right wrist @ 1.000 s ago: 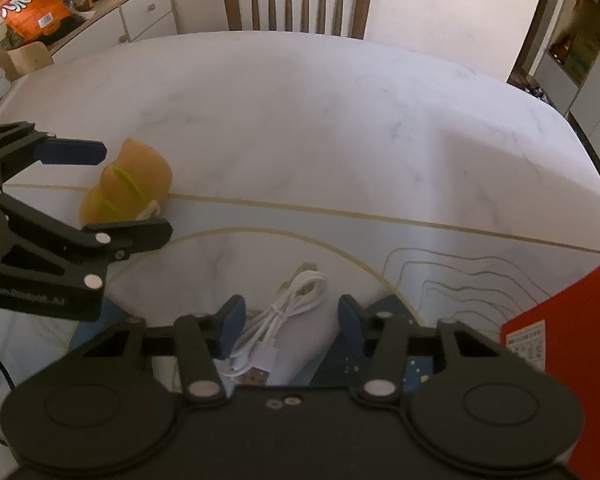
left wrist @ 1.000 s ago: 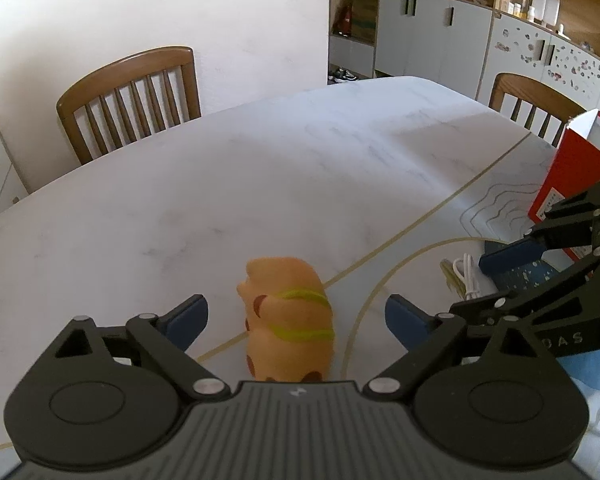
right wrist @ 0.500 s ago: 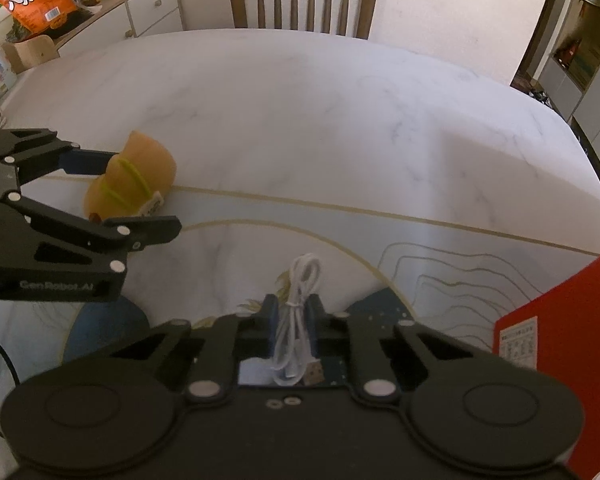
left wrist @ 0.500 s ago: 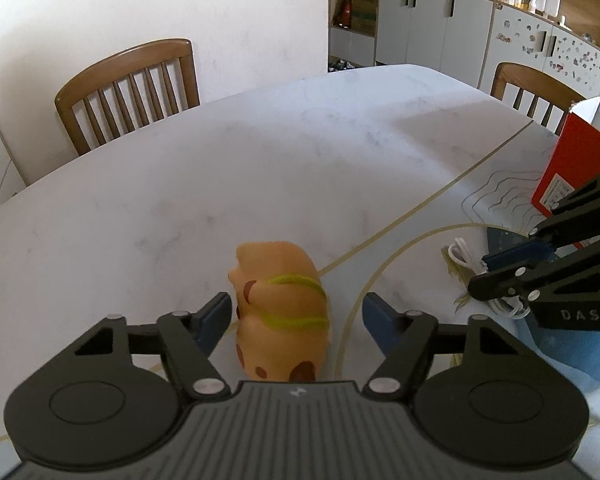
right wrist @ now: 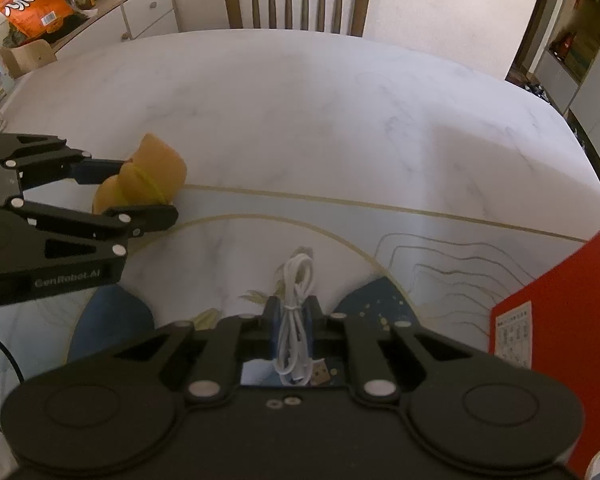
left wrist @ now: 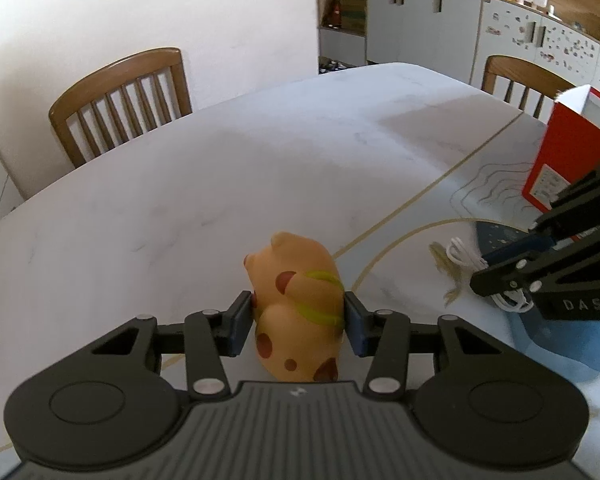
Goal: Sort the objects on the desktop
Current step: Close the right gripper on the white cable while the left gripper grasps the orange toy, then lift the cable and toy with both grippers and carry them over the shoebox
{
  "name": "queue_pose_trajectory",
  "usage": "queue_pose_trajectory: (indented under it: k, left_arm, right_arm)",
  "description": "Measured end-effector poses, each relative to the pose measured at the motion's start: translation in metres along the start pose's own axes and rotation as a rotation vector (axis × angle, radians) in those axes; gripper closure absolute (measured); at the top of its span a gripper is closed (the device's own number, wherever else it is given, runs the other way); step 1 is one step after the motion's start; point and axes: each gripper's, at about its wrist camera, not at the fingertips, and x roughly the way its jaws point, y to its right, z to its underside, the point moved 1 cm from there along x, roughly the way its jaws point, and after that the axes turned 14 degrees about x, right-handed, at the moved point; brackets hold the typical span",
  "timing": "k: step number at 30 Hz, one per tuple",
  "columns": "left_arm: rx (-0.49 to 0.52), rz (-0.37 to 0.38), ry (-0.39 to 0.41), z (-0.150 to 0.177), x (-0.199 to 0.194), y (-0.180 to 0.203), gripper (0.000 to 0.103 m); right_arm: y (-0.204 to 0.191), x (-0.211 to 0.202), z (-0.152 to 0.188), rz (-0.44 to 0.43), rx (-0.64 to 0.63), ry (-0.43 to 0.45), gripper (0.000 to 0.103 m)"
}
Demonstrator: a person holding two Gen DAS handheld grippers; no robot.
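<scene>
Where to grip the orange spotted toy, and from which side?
Across its rounded flanks, at mid-body near the yellow-green band, coming from behind its rear end, angled down. The orange toy lies low on the table, widest at the middle, so side pads seat there. The left gripper is closing that way, the toy between its pads.

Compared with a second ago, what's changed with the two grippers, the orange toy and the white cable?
The left gripper is closing its jaws, wide apart a second ago, on the orange spotted toy animal, pads now touching its sides. The right gripper has shut on the coiled white USB cable. Toy, cable, red box and marble-patterned table stay where they were.
</scene>
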Motion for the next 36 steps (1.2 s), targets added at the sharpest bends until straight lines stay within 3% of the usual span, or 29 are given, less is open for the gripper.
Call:
queue_pose_trajectory:
  k: [19, 36]
  left_arm:
    - [0.047, 0.054, 0.063, -0.027, -0.045, 0.027, 0.057]
    - [0.102, 0.159, 0.07, -0.052, -0.094, 0.085, 0.057]
  right_arm:
    - [0.011, -0.05, 0.008, -0.008, 0.052, 0.061, 0.091]
    - [0.039, -0.118, 0.039, 0.008, 0.091, 0.095, 0.091]
